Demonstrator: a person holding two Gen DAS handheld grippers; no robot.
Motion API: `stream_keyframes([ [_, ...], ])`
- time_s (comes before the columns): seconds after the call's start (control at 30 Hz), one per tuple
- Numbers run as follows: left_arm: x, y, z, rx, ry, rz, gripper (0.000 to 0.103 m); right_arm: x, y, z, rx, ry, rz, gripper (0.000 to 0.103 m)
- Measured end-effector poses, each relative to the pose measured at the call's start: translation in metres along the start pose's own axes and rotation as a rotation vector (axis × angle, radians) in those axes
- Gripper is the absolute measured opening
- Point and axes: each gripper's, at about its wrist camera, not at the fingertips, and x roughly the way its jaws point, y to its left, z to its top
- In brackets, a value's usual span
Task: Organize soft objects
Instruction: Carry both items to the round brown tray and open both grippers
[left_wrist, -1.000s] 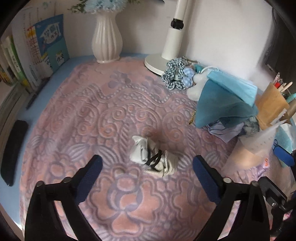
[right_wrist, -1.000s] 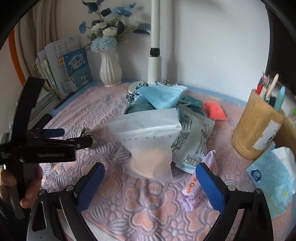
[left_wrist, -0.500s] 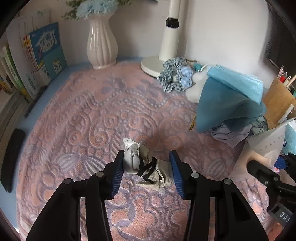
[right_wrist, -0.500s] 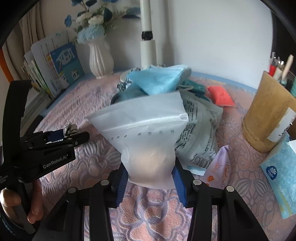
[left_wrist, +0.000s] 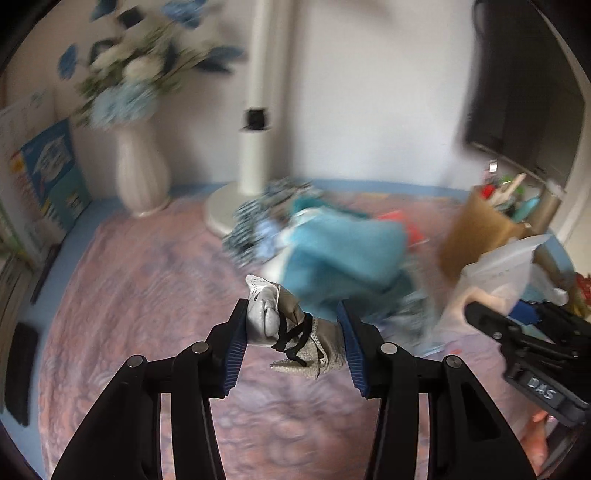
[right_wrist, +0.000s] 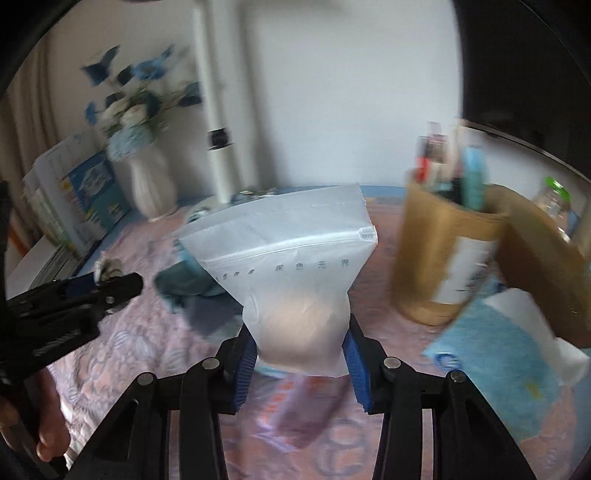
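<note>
Shoe pinched between left jaws; pouch between right.

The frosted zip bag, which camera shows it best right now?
The right wrist view: the frosted zip bag fills its centre, pinched by the right gripper, zip strip and printing visible. The left wrist view catches only a blurred part at its right edge.

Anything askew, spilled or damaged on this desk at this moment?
Nothing looks spilled or damaged. The only untidy spot is the heap of blue cloths by the lamp base, loosely piled. The left claw grips a small grey tied bundle; the right claw grips a frosted zip bag.
</note>
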Motion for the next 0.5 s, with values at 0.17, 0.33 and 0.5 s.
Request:
stream_keyframes([
  [0.17,-0.003,-0.045,0.017,0.073,-0.027,-0.067,0.044,-0.021,-0.036,0.007,0.046,-0.033,-0.059,0.043],
  [0.33,-0.001,-0.094,0.029,0.147,-0.033,-0.127,0.044,-0.039,-0.068,0.015,0.094,-0.058,-0.089,0.043],
  [0.5,-0.002,-0.137,0.034,0.194,-0.02,-0.236,0.044,-0.052,-0.102,0.018,0.155,-0.059,-0.131,0.043],
])
